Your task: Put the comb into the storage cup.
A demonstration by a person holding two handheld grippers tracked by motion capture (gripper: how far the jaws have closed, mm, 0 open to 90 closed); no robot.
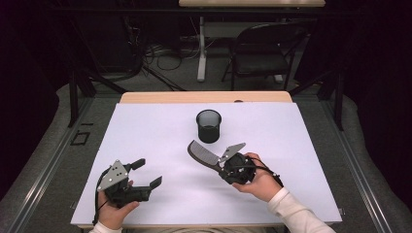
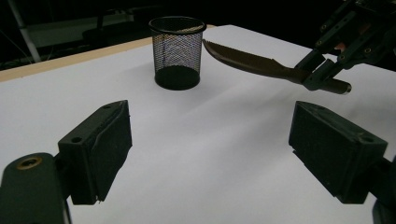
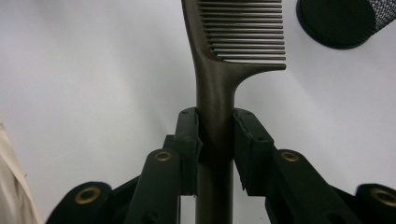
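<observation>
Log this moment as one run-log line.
right hand-held gripper: shut on comb handle, comb off the table | left hand-held gripper: open, holding nothing | mesh cup: upright beyond comb

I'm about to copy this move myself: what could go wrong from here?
The right gripper clamps the comb only by its thin handle, so it could pivot or slip. The mesh pen cup stands loose on the white table, and the comb's long toothed end could catch its rim and tip it.

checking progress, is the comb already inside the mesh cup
No, the comb is clamped by its handle in the right gripper, outside the mesh cup.
</observation>
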